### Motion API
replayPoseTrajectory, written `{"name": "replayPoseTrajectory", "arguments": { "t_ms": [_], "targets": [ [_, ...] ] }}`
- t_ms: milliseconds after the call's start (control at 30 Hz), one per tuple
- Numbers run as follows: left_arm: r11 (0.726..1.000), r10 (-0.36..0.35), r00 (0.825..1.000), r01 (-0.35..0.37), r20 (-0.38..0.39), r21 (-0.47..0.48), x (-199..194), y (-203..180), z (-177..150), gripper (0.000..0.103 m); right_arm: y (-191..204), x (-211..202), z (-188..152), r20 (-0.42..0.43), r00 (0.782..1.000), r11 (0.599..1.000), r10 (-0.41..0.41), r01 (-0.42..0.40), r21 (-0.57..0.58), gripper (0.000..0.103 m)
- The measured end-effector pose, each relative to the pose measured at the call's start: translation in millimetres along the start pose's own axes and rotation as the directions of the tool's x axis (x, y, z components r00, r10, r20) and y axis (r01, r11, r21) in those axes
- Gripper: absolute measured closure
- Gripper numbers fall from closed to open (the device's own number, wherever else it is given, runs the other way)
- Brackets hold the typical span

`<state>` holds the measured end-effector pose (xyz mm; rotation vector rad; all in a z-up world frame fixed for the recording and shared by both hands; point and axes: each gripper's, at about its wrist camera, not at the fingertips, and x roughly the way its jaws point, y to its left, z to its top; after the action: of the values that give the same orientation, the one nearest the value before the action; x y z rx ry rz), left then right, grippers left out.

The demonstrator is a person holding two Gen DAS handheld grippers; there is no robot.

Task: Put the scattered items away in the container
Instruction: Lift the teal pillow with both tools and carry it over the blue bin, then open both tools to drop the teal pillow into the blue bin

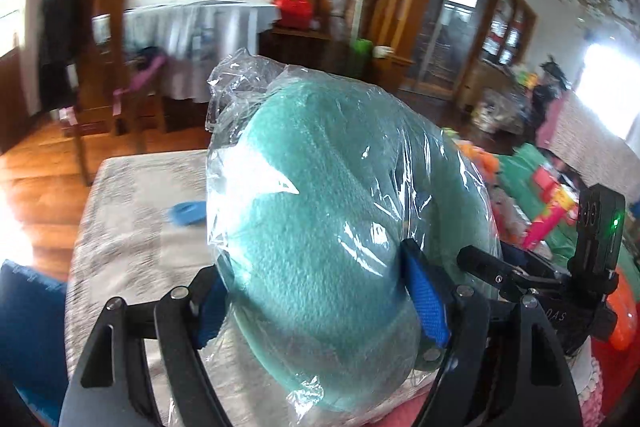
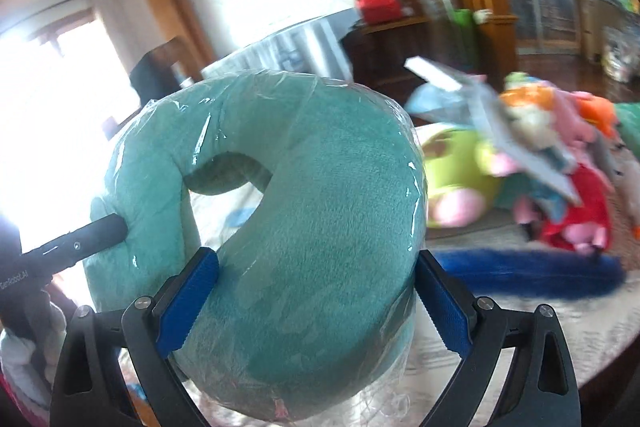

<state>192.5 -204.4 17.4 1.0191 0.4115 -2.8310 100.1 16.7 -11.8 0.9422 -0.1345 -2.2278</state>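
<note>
A teal U-shaped neck pillow (image 1: 320,207) wrapped in clear plastic fills both views and hangs in the air above the table. My left gripper (image 1: 320,303) is shut on one arm of it, its blue pads pressing in from both sides. My right gripper (image 2: 316,307) is shut on the pillow (image 2: 320,195) at its thick curved part. One of the right gripper's black fingers (image 1: 484,265) pokes into the pillow's right side in the left wrist view. One of the left gripper's fingers (image 2: 80,243) touches its left end in the right wrist view. No container is clearly visible.
A table with a pale patterned cloth (image 1: 132,211) lies below, with a small blue item (image 1: 186,213) on it. A heap of colourful plush toys (image 2: 552,155) and a blue fuzzy piece (image 2: 532,275) lie to the right. A wooden chair (image 1: 92,67) stands beyond.
</note>
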Motion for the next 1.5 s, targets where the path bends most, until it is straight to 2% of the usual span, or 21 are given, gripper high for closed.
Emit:
{"name": "replayPoseTrajectory", "arguments": {
  "t_ms": [167,400,500,700,967,1133,1267,1400,1433,1500],
  "targets": [
    [0.994,0.086,0.996,-0.085,0.017,-0.066,-33.7,58.9,-17.5,0.025,57.4,35.3,-7.0,-0.062,0.994,0.993,0.091,-0.095,-0.071,0.006],
    [0.968,0.195,0.980,-0.186,0.035,-0.168,-76.4,142.3,-39.0,0.025,144.8,77.0,-18.7,-0.142,0.974,0.967,0.176,-0.198,-0.161,0.006],
    [0.952,0.237,0.971,-0.225,0.037,-0.206,-96.9,179.5,-51.2,0.025,184.6,97.4,-28.3,-0.184,0.961,0.949,0.207,-0.244,-0.202,0.006],
    [0.903,0.320,0.947,-0.302,0.012,-0.304,-130.9,259.6,-86.3,0.025,265.0,145.6,-52.5,-0.279,0.924,0.901,0.261,-0.337,-0.274,0.006],
    [0.820,0.416,0.907,-0.402,-0.058,-0.408,-161.7,381.4,-138.1,0.025,369.4,220.6,-98.7,-0.409,0.863,0.838,0.297,-0.441,-0.321,0.006],
    [0.779,0.444,0.890,-0.442,-0.107,-0.445,-164.1,451.6,-167.6,0.024,424.0,275.2,-134.2,-0.490,0.820,0.814,0.296,-0.485,-0.320,0.006],
    [0.750,0.440,0.887,-0.449,-0.141,-0.486,-162.7,502.2,-196.2,0.024,452.8,316.7,-160.7,-0.539,0.795,0.812,0.277,-0.494,-0.311,0.006],
    [0.728,0.440,0.880,-0.466,-0.179,-0.503,-154.4,532.9,-214.8,0.024,469.5,343.7,-179.1,-0.578,0.777,0.814,0.250,-0.492,-0.309,0.006],
    [0.727,0.444,0.877,-0.473,-0.185,-0.497,-150.7,537.5,-216.8,0.023,473.9,348.2,-181.7,-0.583,0.775,0.814,0.244,-0.490,-0.311,0.007],
    [0.726,0.458,0.865,-0.498,-0.206,-0.475,-140.9,550.5,-219.3,0.020,481.1,352.3,-188.4,-0.586,0.776,0.809,0.234,-0.489,-0.325,0.019]
  ]
}}
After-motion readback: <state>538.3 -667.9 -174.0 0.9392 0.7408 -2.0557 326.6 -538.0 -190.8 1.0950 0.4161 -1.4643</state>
